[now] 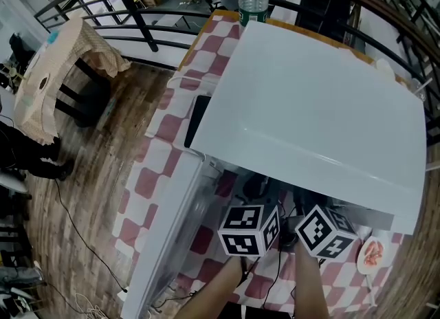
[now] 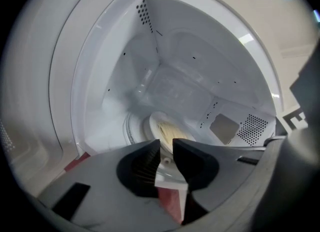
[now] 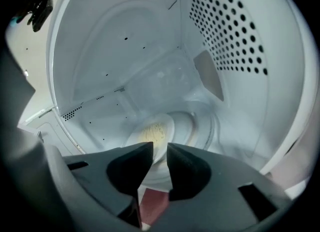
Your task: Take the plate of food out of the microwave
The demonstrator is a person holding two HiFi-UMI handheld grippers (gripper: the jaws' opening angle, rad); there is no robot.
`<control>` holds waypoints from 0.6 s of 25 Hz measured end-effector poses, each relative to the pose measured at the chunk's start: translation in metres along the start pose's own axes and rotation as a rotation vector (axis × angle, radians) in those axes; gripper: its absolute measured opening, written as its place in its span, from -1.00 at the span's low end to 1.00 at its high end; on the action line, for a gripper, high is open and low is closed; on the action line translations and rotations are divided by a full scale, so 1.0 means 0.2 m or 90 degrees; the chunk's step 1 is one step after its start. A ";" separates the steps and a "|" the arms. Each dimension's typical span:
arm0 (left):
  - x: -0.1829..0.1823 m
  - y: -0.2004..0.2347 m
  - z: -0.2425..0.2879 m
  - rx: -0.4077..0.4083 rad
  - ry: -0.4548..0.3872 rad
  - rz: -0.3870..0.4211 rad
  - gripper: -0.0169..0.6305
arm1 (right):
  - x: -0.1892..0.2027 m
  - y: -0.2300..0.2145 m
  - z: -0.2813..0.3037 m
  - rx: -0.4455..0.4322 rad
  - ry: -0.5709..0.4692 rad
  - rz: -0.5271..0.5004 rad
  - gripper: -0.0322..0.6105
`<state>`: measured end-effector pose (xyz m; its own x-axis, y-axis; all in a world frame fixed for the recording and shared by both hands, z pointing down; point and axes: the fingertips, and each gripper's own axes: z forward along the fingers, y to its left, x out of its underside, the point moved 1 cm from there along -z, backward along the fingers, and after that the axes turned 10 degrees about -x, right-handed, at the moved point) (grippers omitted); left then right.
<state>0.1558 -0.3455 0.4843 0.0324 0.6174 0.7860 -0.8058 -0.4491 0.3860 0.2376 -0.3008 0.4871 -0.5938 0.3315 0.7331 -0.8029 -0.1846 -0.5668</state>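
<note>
Item: plate of food (image 2: pixel 169 127), low inside the open microwave (image 1: pixel 309 104) on the checked counter (image 1: pixel 206 49). My left gripper (image 2: pixel 166 145) and right gripper (image 3: pixel 159 148): fingers (image 2: pixel 147 157) closing, plate rim between each pair, not yet clamped.

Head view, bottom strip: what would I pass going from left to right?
Wooden floor, open microwave door, left gripper, right gripper, small plate of pink food. Both grippers' jaws are closing around the rim of the plate of yellowish food inside the microwave.
</note>
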 end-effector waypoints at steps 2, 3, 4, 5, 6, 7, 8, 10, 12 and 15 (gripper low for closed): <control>0.01 0.00 -0.01 0.001 0.003 -0.002 -0.69 | 0.00 0.00 -0.02 0.004 -0.003 -0.003 -0.66; 0.02 0.00 -0.02 0.002 0.003 -0.003 -0.69 | 0.00 0.00 -0.03 0.006 -0.004 -0.005 -0.67; 0.02 0.00 -0.03 0.002 0.004 -0.002 -0.69 | 0.00 0.00 -0.04 0.007 -0.004 -0.006 -0.67; 0.02 -0.01 -0.03 0.003 0.004 -0.001 -0.69 | 0.01 0.01 -0.05 0.007 -0.004 -0.005 -0.67; 0.02 -0.01 -0.04 0.003 0.003 0.000 -0.69 | 0.01 0.01 -0.05 0.006 -0.005 -0.003 -0.67; 0.02 -0.01 -0.05 0.003 0.002 0.000 -0.69 | 0.02 0.01 -0.06 0.005 -0.006 -0.001 -0.67; 0.03 -0.01 -0.06 0.003 0.001 0.001 -0.69 | 0.02 0.02 -0.07 0.005 -0.007 0.001 -0.67; 0.03 -0.01 -0.08 0.005 -0.001 0.002 -0.68 | 0.02 0.02 -0.09 0.007 -0.009 0.001 -0.70; 0.04 -0.01 -0.10 0.006 -0.001 0.001 -0.65 | 0.03 0.03 -0.11 0.008 -0.011 -0.002 -0.70; 0.06 -0.01 -0.13 0.006 0.000 -0.003 -0.64 | 0.04 0.05 -0.14 0.008 -0.013 -0.003 -0.70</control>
<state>0.1431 -0.3206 0.4801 0.0359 0.6195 0.7842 -0.7997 -0.4527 0.3943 0.2275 -0.2749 0.4770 -0.5910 0.3134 0.7433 -0.8061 -0.1944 -0.5589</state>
